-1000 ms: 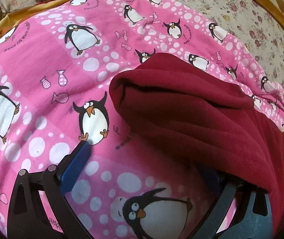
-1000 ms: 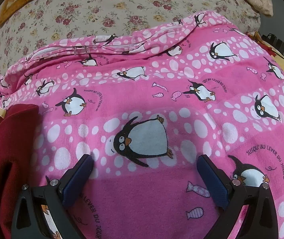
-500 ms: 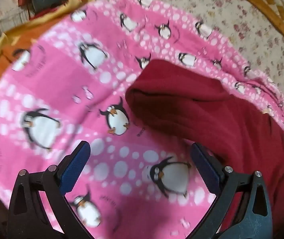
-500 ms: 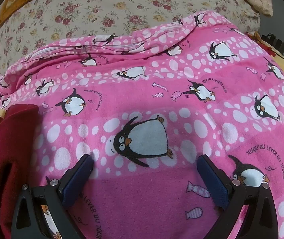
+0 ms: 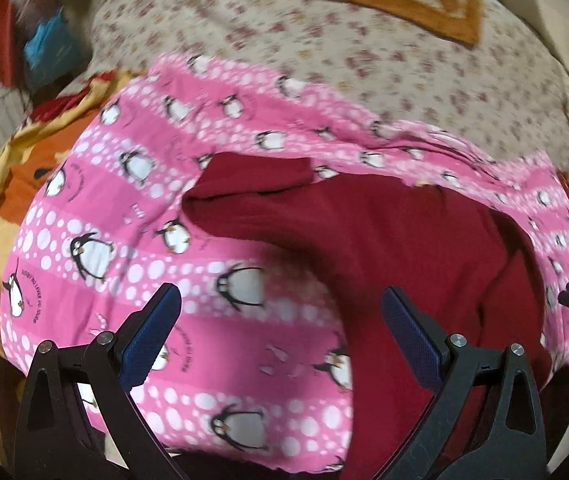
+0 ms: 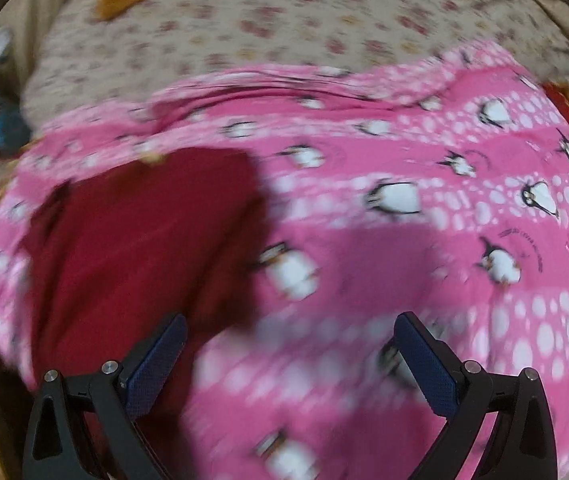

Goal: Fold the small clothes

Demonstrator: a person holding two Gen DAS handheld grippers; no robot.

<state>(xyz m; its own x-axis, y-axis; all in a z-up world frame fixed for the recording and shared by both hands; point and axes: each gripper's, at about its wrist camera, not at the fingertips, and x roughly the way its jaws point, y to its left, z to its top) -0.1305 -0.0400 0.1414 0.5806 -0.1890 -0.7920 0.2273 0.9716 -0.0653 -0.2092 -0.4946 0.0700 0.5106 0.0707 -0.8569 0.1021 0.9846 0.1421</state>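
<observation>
— Where's the red garment?
— Lying on the pink penguin blanket on the bed.
— The grippers?
— Left gripper and right gripper — jaws spread wide, holding nothing.

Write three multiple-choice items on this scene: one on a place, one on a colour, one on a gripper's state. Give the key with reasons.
1. The dark red garment lies on:
A. a bare floor
B. the pink penguin blanket
C. a chair

2. The pads of the left gripper are:
A. blue
B. white
C. green

3. The right gripper is:
A. shut on the garment
B. shut on the blanket
C. open, holding nothing

Key: B, pink penguin print surrounds the garment; A, both pads show blue; C, the jaws stand wide apart with only cloth below.
</observation>
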